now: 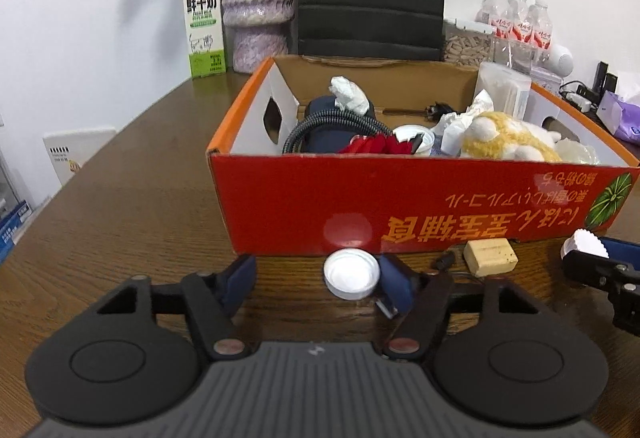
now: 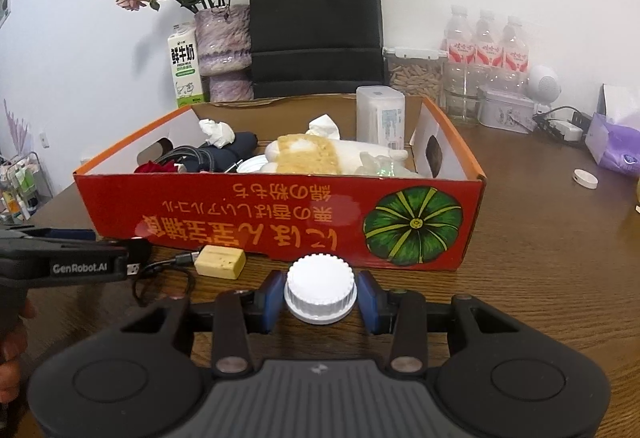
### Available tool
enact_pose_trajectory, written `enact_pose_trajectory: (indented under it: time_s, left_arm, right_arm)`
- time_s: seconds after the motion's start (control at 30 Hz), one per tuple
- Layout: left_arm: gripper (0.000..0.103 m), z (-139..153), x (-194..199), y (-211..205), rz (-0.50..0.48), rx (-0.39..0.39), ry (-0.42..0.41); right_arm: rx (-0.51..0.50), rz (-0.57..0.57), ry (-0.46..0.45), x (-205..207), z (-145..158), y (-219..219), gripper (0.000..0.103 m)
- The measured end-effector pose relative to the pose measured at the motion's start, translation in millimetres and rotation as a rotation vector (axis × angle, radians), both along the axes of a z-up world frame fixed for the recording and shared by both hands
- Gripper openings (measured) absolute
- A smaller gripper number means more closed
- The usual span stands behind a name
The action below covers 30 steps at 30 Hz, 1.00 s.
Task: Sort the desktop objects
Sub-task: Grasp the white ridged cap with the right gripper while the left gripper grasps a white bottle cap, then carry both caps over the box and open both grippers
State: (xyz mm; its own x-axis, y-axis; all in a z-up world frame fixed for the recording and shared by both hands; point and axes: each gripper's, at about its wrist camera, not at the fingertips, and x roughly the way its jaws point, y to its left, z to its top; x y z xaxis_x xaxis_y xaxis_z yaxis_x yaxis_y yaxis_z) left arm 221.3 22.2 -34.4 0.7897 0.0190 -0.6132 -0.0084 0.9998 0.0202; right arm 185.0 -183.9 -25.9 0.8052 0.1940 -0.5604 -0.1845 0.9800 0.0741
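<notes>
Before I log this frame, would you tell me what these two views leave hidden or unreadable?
- Box floor: both views, buried under the plush toy, tissues and cable.
- Left gripper: the lid touches one finger only; grip unclear.
- Right gripper: right wrist view, whether its pads press the ribbed cap is unclear.
- Cable: its far end is hidden behind the left gripper.
- Milk carton: small print too tiny.

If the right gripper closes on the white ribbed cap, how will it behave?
The white ribbed cap looks like hard plastic, so probably stiff and light. Its ridged edge should limit slipping against the fingers. Lying flat, it seems unlikely to roll.
</notes>
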Motion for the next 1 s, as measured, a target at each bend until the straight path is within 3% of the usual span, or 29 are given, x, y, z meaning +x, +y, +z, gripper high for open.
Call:
enact_pose_trajectory:
  time_s: [0.13, 0.27, 0.67, 1.0]
  left_arm:
    - [0.057, 1, -2, -4, -0.017, 0.007, 0.003]
    - [0.030, 3, -6, -10, -0.039, -0.001, 0.004]
    - [0.029, 5, -14, -5, -0.018, -0.030, -0.018]
    - [0.029, 35, -43, 4, -0.023, -0.080, -0.130]
  right_arm:
    - [-0.002, 0.000, 0.008, 1, 0, 0, 0.039]
    - [-0.002, 0.000, 0.013, 1, -1, 1, 0.039]
    - [-0.013, 0.012, -0.004, -2, 0, 3, 0.039]
    - [0.007, 0.069, -0.144, -30, 23, 7, 0.039]
